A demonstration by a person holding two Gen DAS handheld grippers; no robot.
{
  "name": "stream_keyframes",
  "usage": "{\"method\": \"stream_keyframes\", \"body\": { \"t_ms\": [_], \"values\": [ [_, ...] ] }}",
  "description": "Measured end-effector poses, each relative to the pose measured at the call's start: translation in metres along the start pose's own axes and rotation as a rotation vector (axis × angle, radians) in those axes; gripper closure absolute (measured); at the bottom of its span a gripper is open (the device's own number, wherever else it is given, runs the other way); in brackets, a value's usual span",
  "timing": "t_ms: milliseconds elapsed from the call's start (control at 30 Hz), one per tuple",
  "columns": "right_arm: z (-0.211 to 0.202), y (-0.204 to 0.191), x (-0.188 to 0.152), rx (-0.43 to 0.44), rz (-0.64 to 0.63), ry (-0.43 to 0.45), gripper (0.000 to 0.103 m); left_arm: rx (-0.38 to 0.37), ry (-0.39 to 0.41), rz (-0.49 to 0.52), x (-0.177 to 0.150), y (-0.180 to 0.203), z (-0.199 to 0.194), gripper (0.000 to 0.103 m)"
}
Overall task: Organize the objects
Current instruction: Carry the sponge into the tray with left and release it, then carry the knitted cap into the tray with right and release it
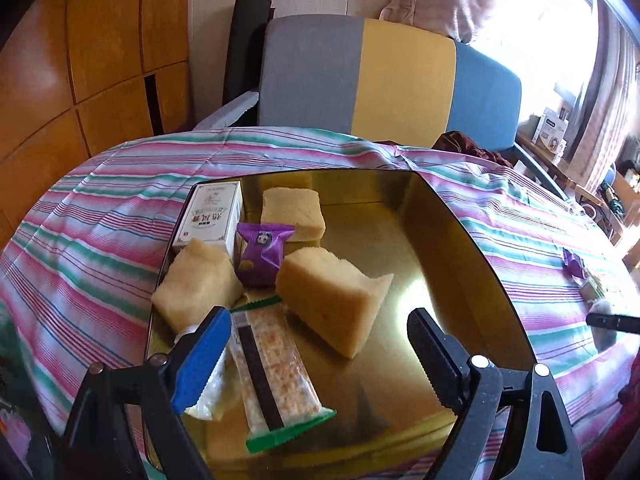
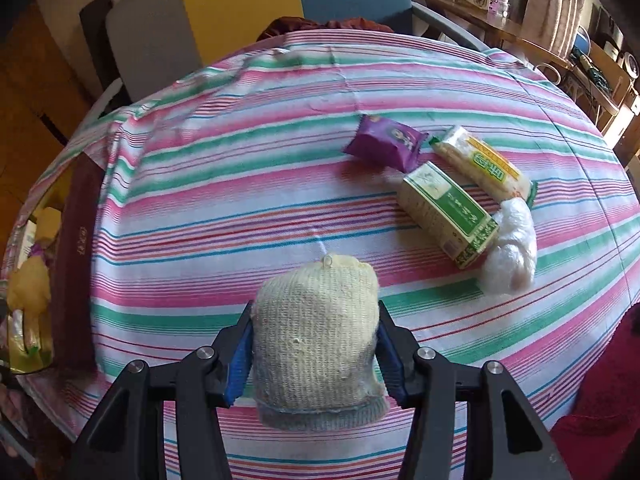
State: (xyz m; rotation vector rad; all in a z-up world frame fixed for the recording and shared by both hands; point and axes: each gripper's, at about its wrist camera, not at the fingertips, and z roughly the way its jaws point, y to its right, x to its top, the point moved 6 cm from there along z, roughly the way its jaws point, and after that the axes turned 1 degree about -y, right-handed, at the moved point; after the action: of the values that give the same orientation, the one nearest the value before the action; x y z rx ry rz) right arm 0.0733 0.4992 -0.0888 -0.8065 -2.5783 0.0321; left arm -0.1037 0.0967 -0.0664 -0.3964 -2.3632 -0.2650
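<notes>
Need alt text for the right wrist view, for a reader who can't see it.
The right gripper is shut on a cream knitted bundle above a striped tablecloth. Farther right lie a purple snack packet, a green-and-white box, a long cracker pack and a crumpled clear bag.

Daylight floods in, blown out at the window

Window glare whites out; gold tray mirrors a hotspot; fisheye bends edges, corners go black, left of right view smears.
</notes>
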Motion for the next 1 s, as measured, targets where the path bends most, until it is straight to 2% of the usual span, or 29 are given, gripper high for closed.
{"method": "stream_keyframes", "body": {
  "t_ms": [67,200,233,333,533,600,667,867,1000],
  "values": [
    [-0.025,-0.04,-0.025,0.065,-0.013,0.021,0.049,0.003,0.003,0.004,-0.003,-0.001,-0.003,0.013],
    [-0.026,-0.137,-0.004,0.172,-0.145,0.054,0.049,0.002,-0.001,-0.017,-0.009,-0.008,-0.007,0.013],
    [-0.014,-0.167,0.007,0.199,-0.183,0.058,0.049,0.003,-0.002,-0.026,-0.01,-0.011,-0.008,0.013],
    [-0.014,-0.234,0.016,0.272,-0.299,0.048,0.049,-0.01,-0.001,-0.069,-0.013,-0.024,-0.013,0.013],
    [0.018,-0.339,0.031,0.325,-0.432,-0.002,0.049,0.001,0.002,-0.108,-0.02,-0.048,-0.024,0.013],
    [0.038,-0.362,0.036,0.316,-0.445,-0.028,0.049,0.005,0.002,-0.13,-0.022,-0.057,-0.026,0.013],
    [0.061,-0.379,0.041,0.271,-0.456,-0.042,0.049,0.008,-0.001,-0.147,-0.024,-0.064,-0.026,0.013],
    [0.116,-0.405,0.052,0.199,-0.419,-0.089,0.049,0.001,-0.019,-0.194,-0.03,-0.078,-0.021,0.013],
    [0.142,-0.414,0.057,0.208,-0.388,-0.137,0.047,-0.01,-0.034,-0.199,-0.034,-0.079,-0.017,0.013]
  ]
}}
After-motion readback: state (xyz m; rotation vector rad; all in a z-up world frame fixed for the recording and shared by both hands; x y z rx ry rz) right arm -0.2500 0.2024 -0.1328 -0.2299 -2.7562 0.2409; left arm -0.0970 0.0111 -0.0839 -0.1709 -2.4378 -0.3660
